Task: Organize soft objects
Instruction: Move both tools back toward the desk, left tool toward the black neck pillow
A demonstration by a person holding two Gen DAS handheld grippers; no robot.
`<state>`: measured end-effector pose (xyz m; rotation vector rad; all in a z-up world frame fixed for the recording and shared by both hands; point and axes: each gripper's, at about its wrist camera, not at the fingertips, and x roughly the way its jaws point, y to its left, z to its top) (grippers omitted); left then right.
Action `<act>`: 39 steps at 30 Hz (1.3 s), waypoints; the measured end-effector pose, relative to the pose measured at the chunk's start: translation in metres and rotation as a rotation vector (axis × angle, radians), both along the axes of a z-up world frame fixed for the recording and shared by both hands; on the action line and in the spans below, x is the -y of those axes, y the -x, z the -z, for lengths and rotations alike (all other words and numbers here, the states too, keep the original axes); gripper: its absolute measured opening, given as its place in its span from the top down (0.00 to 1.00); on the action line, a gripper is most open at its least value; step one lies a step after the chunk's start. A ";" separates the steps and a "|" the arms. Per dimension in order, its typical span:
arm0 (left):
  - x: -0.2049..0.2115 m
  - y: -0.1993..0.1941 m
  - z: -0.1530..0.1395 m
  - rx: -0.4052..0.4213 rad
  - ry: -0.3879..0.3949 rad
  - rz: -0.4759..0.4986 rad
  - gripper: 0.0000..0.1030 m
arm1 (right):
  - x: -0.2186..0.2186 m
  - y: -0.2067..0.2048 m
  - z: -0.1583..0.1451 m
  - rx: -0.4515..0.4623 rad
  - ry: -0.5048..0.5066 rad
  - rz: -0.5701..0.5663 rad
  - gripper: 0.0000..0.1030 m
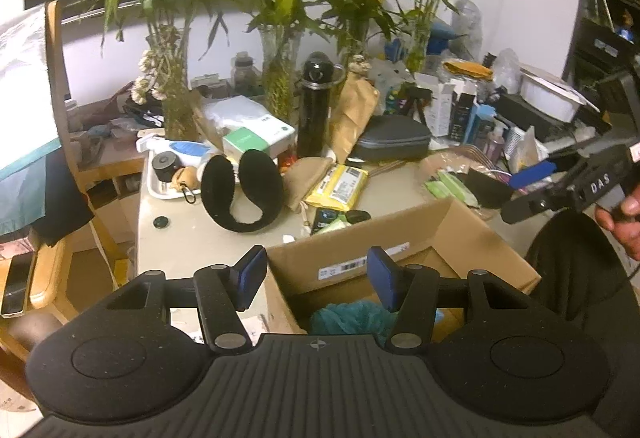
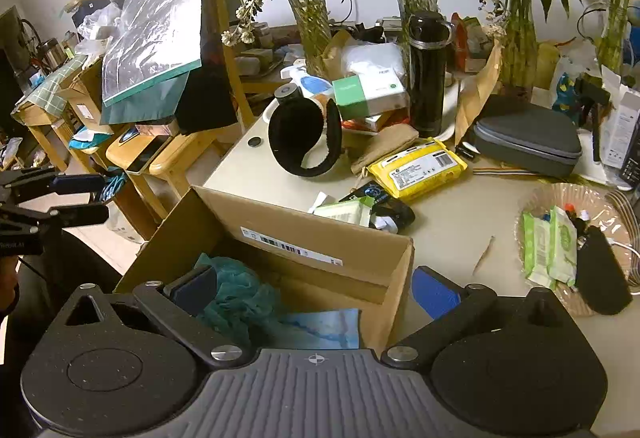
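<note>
Cluttered worktop (image 2: pixel 452 238) ahead of you: a teal mesh puff (image 2: pixel 236 294) lies crumpled inside the open cardboard box (image 2: pixel 312 234). Black earmuffs (image 2: pixel 308 141) rest beyond it, beside a yellow wipes pack (image 2: pixel 416 167) and black flask (image 2: pixel 428 73). Your left tool (image 1: pixel 316 278) and right tool (image 2: pixel 316 288) both gape empty over the box.

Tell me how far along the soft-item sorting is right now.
Done: a teal mesh pouf already lies in the cardboard box. In hand: nothing; the left gripper and the right gripper are both open and empty over the box. Left: the black earmuffs, the tan cloth pouch and a dark pouch in the wicker tray sit outside the box.
</note>
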<state>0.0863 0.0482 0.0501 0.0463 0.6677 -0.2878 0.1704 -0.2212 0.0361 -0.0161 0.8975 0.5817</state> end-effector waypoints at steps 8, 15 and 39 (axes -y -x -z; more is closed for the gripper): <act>-0.020 0.003 -0.025 0.049 0.002 -0.107 0.47 | 0.001 0.002 0.003 0.002 -0.029 0.008 0.00; -0.029 0.021 -0.042 0.095 0.030 -0.190 0.47 | 0.001 0.018 -0.004 0.038 -0.019 -0.004 0.00; -0.034 0.010 -0.018 0.044 0.053 -0.166 0.47 | 0.008 0.008 -0.009 0.103 -0.046 0.016 0.00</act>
